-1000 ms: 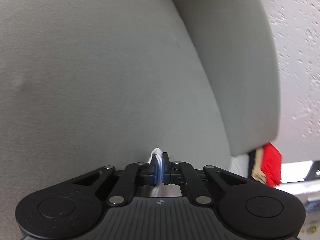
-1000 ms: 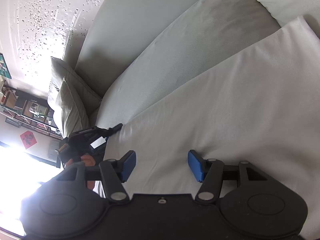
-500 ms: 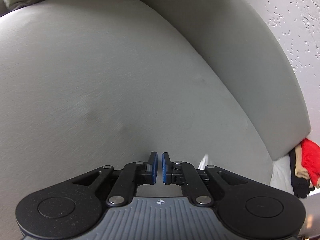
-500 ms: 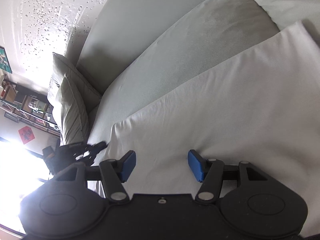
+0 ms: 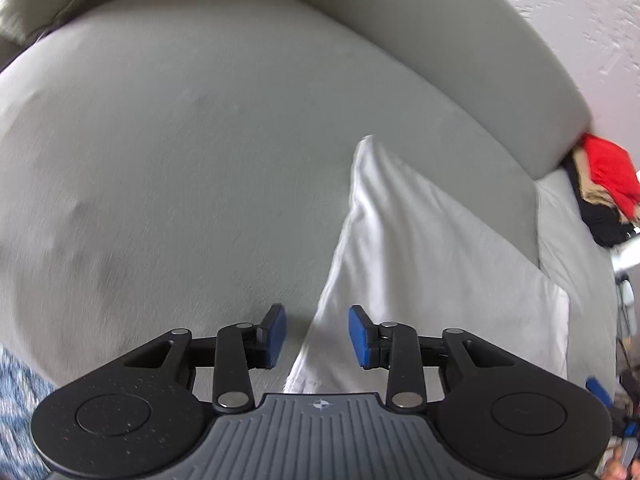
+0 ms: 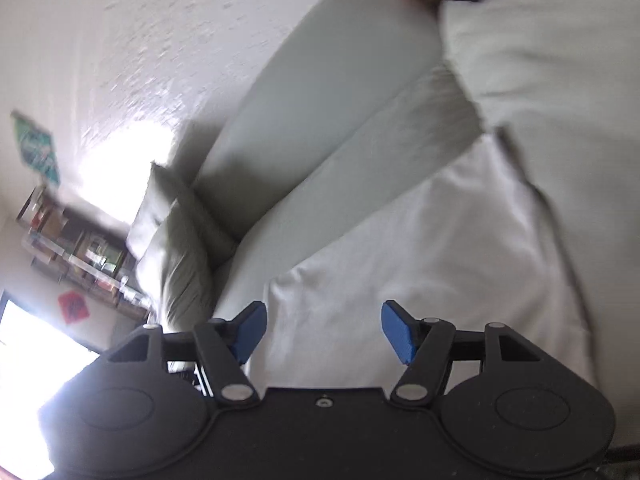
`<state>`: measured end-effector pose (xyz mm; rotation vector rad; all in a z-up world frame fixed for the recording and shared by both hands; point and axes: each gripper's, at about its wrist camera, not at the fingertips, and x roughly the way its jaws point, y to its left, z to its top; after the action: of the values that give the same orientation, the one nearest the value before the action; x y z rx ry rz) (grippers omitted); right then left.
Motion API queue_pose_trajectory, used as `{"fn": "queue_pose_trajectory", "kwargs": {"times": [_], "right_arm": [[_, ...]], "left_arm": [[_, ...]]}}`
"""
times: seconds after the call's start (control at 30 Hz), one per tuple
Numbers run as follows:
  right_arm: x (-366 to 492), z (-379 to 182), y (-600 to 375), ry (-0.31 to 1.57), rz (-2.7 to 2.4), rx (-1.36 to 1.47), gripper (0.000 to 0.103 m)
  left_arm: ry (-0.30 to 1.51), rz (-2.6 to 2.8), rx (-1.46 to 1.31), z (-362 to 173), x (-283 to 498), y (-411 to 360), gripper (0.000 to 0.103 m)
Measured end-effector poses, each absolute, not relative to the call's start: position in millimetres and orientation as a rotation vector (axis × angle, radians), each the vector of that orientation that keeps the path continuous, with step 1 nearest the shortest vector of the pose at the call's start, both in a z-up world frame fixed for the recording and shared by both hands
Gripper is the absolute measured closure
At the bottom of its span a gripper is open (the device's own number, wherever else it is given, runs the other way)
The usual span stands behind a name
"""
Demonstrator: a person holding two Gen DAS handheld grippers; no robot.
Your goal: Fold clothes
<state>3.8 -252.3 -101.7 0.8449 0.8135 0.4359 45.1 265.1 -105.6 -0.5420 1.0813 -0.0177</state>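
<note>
Lying on a grey sofa (image 5: 200, 160), white cloth (image 5: 420, 260).

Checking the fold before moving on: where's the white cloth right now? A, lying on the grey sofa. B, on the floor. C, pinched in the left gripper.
A: the white cloth lies on the sofa, clear of the opening left gripper.
</note>
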Motion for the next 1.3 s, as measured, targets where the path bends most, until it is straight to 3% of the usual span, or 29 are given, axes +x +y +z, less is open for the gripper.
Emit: {"fn": "queue_pose_trajectory", "kwargs": {"times": [0.3,0.5,0.6,0.77,0.8,0.83,0.9,1.17,1.23,1.3], "right_arm": [[9,-129,-269,0.884,0.226,0.808,0.041],[10,-137,-271,0.912,0.132,0.776,0.041],[8,-135,-270,0.907,0.112,0.73,0.039],[2,-132,-275,0.865,0.072,0.689,0.038],[4,-131,-273,0.849,0.05,0.662,0.043],[9,-130,-270,0.83,0.031,0.625,0.062],[24,-130,-261,0.809,0.034,0.584,0.086],[84,-169,-244,0.872,0.162,0.76,0.085],[85,-177,-250,0.902,0.067,0.748,0.103],[78,-174,-261,0.9,-0.122,0.653,0.103]], "left_arm": [[1.099,-0.035,-0.429,-117,36,254,0.102],[1.066,0.08,-0.212,-113,34,231,0.101],[1.043,0.147,-0.132,-111,30,220,0.091],[0.817,0.174,-0.136,-92,23,203,0.092],[0.786,0.142,-0.134,-89,26,198,0.092],[0.783,0.115,-0.126,-91,35,189,0.092],[0.8,0.073,-0.113,-97,55,174,0.092],[1.003,0.186,-0.157,-139,112,176,0.09],[1.011,0.214,-0.129,-141,110,179,0.093],[1.009,0.255,-0.048,-140,104,181,0.092]]}}
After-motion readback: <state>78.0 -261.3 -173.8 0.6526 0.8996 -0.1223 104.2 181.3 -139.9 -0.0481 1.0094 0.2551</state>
